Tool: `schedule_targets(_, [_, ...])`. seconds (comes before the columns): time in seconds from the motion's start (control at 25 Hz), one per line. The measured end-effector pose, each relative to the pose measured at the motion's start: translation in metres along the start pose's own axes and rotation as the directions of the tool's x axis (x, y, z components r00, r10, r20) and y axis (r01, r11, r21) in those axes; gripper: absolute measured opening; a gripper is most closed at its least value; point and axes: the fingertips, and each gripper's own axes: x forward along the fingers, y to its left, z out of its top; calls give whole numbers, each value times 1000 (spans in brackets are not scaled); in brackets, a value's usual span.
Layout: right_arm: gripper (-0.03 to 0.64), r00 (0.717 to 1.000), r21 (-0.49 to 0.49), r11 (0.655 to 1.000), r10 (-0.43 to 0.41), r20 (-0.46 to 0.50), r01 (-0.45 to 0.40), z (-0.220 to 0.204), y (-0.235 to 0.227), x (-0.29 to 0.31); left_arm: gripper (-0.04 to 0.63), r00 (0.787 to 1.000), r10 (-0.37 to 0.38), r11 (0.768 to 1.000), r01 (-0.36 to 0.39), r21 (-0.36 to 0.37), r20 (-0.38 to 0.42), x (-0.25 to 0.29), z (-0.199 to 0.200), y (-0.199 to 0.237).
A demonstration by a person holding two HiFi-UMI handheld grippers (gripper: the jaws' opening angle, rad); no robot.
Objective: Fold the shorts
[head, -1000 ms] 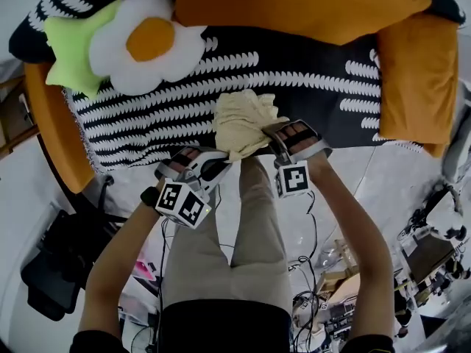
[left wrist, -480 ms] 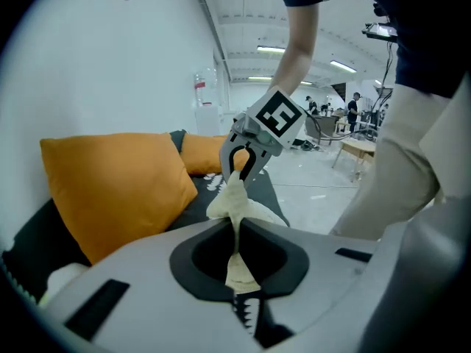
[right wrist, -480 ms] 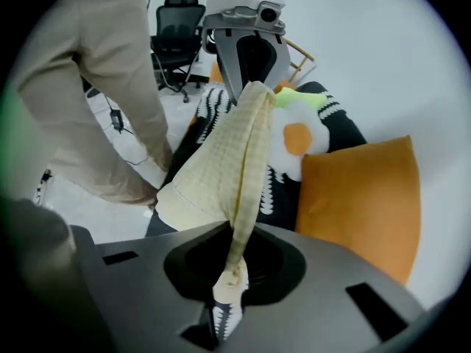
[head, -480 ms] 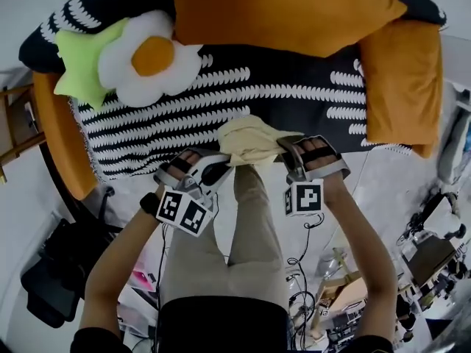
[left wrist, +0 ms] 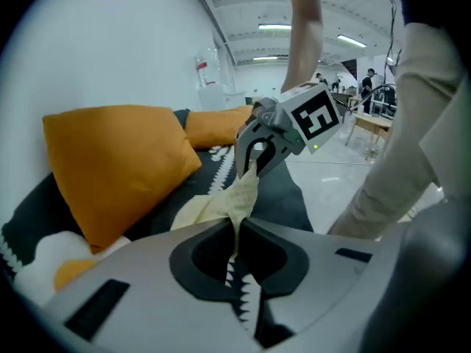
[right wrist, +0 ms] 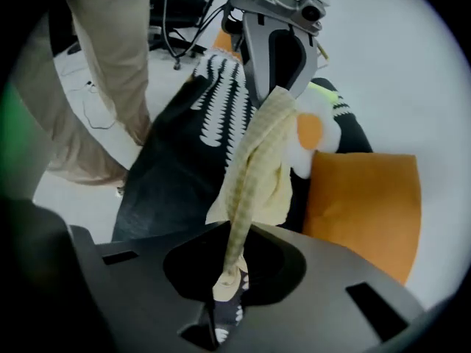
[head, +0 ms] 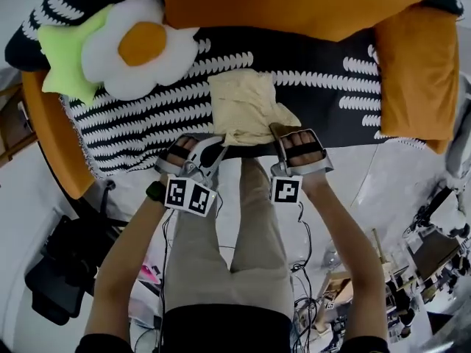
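The pale yellow shorts (head: 245, 107) lie spread over the black-and-white patterned throw (head: 316, 94) on the sofa, their near edge lifted. My left gripper (head: 218, 147) is shut on the near left corner of the shorts (left wrist: 224, 201). My right gripper (head: 277, 133) is shut on the near right corner, where the cloth (right wrist: 254, 175) runs taut from its jaws toward the left gripper (right wrist: 278, 79). In the left gripper view the right gripper (left wrist: 257, 149) pinches the same edge.
An orange cushion (head: 287, 6) lies behind the shorts and another (head: 416, 72) on the right. A fried-egg pillow (head: 136, 46) and a green star pillow (head: 62, 50) rest at the left. The person's legs (head: 243, 234) stand at the sofa's front edge, with cables on the floor.
Both grippers drew the shorts' near edge back and down; the bunched cloth has spread flatter over the throw, farther from the front edge.
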Motion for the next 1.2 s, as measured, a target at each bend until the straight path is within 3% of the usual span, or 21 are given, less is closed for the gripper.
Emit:
schedule_targets(0.08, [48, 996, -6, 997, 82, 44, -82, 19, 38, -5, 26, 996, -79, 997, 78, -24, -35, -7, -20, -34])
schedule_targets(0.2, [49, 975, 11, 982, 186, 125, -189, 35, 58, -22, 26, 984, -174, 977, 166, -135, -46, -18, -28, -63])
schedule_targets(0.28, [51, 943, 16, 956, 286, 170, -293, 36, 55, -24, 26, 979, -202, 952, 190, -242, -27, -21, -30, -58])
schedule_targets(0.32, [52, 913, 34, 928, 360, 191, -372, 36, 51, -23, 26, 979, -206, 933, 193, -304, -11, -22, -32, -51])
schedule_targets(0.4, [52, 833, 94, 840, 504, 231, -534, 37, 31, -13, 26, 978, -208, 880, 200, -431, 27, -18, -40, -27])
schedule_targets(0.52, [60, 720, 160, 705, 653, 235, -691, 25, -9, 22, 26, 971, -229, 795, 223, -564, 61, 5, -51, 20])
schedule_targets(0.6, [83, 679, 215, 644, 689, 254, -734, 20, -32, 55, 27, 965, -256, 713, 226, -663, 54, 28, -67, 48])
schedule_targets(0.64, [115, 686, 255, 636, 679, 263, -728, 19, -44, 73, 26, 964, -263, 661, 212, -720, 42, 38, -79, 61])
schedule_targets(0.72, [152, 741, 356, 651, 611, 279, -671, 18, -68, 107, 26, 965, -263, 563, 153, -812, 0, 54, -106, 81])
schedule_targets(0.76, [172, 781, 408, 667, 555, 286, -623, 18, -80, 119, 26, 967, -254, 533, 118, -838, -25, 59, -118, 90])
schedule_targets(0.84, [237, 866, 500, 707, 403, 295, -499, 19, -101, 124, 28, 973, -220, 515, 59, -855, -66, 61, -128, 99])
schedule_targets(0.92, [274, 935, 580, 739, 209, 288, -343, 15, -118, 100, 75, 978, -187, 544, 27, -839, -90, 49, -125, 99])
schedule_targets(0.96, [274, 954, 610, 747, 114, 277, -266, 10, -125, 80, 127, 980, -173, 581, 21, -814, -99, 38, -119, 98])
schedule_targets(1.0, [262, 961, 623, 753, 45, 274, -213, 8, -126, 57, 178, 982, -153, 636, 13, -772, -109, 25, -112, 98])
schedule_targets(1.08, [191, 947, 593, 773, 32, 319, -225, 17, -106, 18, 221, 989, -71, 792, -22, -610, -129, -8, -90, 99])
schedule_targets(1.12, [190, 933, 560, 784, 67, 352, -268, 27, -89, 9, 220, 992, -30, 874, -34, -485, -125, -22, -75, 96])
schedule_targets(1.16, [201, 921, 525, 795, 106, 375, -305, 36, -72, 8, 205, 994, -16, 938, -23, -345, -110, -29, -58, 90])
schedule_targets(1.2, [205, 914, 487, 810, 138, 380, -325, 42, -57, 13, 186, 995, -34, 977, 12, -212, -96, -26, -42, 78])
